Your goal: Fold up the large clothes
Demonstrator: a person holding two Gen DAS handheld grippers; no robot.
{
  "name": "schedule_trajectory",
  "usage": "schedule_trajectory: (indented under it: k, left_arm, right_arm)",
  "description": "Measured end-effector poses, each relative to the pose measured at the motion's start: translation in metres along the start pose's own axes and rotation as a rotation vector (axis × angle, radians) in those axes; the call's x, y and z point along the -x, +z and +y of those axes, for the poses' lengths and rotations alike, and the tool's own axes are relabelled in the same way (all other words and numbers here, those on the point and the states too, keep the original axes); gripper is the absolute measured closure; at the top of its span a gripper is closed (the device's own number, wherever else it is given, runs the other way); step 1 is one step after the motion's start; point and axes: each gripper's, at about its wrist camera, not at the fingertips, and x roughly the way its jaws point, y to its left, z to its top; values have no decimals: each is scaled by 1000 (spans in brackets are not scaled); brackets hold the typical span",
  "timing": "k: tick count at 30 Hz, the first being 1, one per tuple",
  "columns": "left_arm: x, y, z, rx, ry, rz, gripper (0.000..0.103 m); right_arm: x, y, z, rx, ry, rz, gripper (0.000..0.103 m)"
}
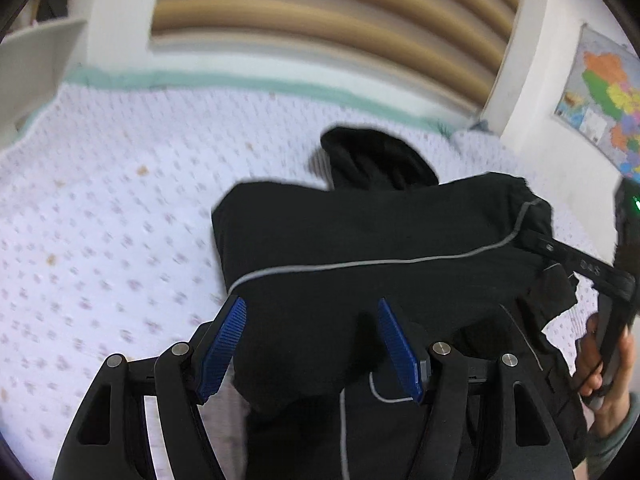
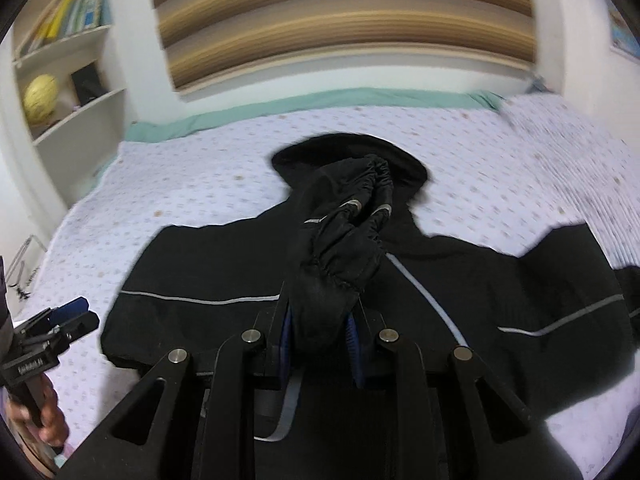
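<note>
1. While the black jacket [image 2: 208,264] lies spread on the bed [image 2: 192,168], we pinch its sleeve cuff [image 2: 340,248] in the right gripper [image 2: 318,336], lifting it to fold inward;
2. our left gripper [image 1: 312,344] hangs spread and empty above the jacket, free to pin cloth.

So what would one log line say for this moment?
left gripper: open, empty | right gripper: shut on sleeve | jacket: spread on bed

Black hand-held gripper [image 1: 312,348] linkages, silver pivot screws, ribbed blue pads [image 1: 224,344], grey-green sleeve [image 1: 616,440]
</note>
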Motion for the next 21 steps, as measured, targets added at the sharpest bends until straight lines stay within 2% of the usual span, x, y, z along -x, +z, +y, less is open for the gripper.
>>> schedule_trajectory:
  k: [6,8,11,13,17,19,21]
  left_arm:
    - [-73,-21,-14,36,-42,138,34]
    - [-100,-35,-19,24,-20,188,34]
    - [-127,-51,-26,-33,44,226,34]
    - [-130,-53,-32,-62,74,214,32]
    - [-119,-50,-35,-76,85,219,33]
    - [-103,-43,-37,-62,49,209,33]
    - [-79,-32,-42,-36,-45,183,33]
  right_arm:
    - [-29,-36,-74,-85,-110,57,76]
    - [-43,-50,-100,-115,-151,94,76]
    - [-72,-75,-133,-174,-131,193,75]
    - [-90,-91,-147,-199,-95,260,73]
    - [-79,-89,-156,-198,-45,254,67]
    - [-58,-80,-160,-227,-36,210,59]
    - [-30,-67,-157,-221,-32,119,42]
